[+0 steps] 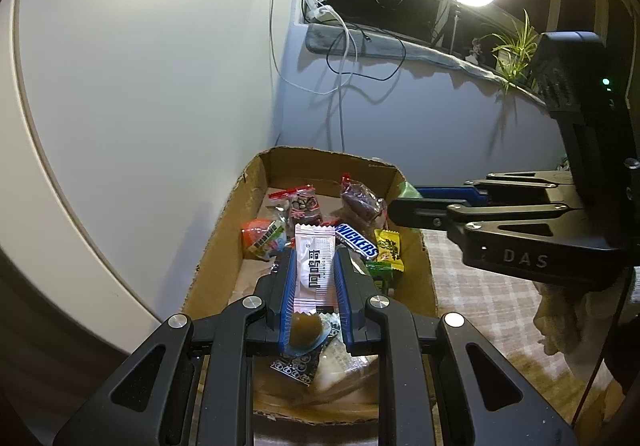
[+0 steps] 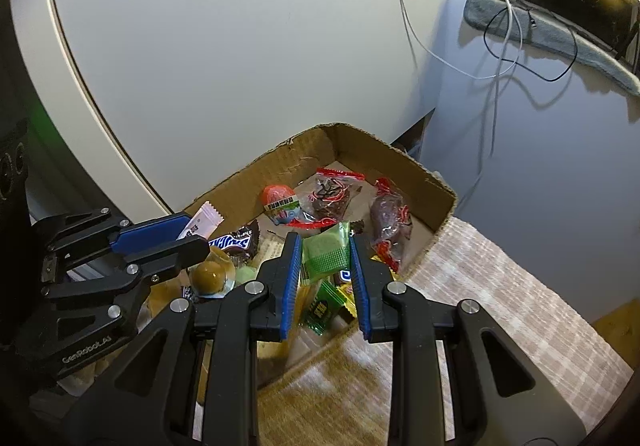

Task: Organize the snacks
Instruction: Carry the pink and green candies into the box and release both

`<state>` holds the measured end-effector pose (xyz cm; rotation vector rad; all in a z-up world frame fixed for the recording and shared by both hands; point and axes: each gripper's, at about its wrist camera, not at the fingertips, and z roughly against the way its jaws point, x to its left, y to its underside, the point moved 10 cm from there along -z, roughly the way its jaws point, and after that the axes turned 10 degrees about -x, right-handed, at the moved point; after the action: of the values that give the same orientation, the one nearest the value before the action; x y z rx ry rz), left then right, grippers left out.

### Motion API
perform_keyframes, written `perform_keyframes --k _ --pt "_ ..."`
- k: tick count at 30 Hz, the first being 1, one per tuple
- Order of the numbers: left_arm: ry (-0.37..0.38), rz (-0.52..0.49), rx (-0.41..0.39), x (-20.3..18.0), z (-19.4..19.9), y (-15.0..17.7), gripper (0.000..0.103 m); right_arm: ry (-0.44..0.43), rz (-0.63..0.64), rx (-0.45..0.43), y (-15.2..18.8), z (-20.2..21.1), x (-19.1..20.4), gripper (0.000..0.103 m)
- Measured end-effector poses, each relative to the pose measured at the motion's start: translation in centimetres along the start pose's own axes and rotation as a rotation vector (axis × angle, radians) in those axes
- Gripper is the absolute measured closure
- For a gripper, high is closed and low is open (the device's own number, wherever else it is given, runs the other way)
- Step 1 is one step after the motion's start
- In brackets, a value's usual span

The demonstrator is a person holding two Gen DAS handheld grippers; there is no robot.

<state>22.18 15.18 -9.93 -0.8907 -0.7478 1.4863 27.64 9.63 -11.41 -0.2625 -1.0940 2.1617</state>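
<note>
While both handheld grippers hang over a cardboard box [image 1: 256, 181] of sweets, the left gripper [image 1: 315, 266] pinches a pale pink sachet [image 1: 314, 270] lengthwise between its blue pads. Just beside it, the right gripper [image 2: 326, 258] clamps a green packet [image 2: 325, 256]. Loose in the box lie a Snickers bar [image 1: 357, 242], an orange egg-shaped sweet [image 1: 262, 236] and red-trimmed bags [image 2: 334, 197]. A checked cloth [image 2: 480, 278] covers the table underneath.
</note>
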Motion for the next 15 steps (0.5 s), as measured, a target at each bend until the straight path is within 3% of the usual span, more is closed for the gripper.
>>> perform_keyframes --k 11,15 --pt "-0.013 0.007 0.009 0.6 -0.5 0.1 0.085 -0.019 -0.007 0.016 0.1 -1.1 0.0 0.077" --pt "-0.021 0.009 0.007 0.8 -0.3 0.2 0.083 -0.012 -0.001 0.010 -0.1 -1.2 0.1 0.071"
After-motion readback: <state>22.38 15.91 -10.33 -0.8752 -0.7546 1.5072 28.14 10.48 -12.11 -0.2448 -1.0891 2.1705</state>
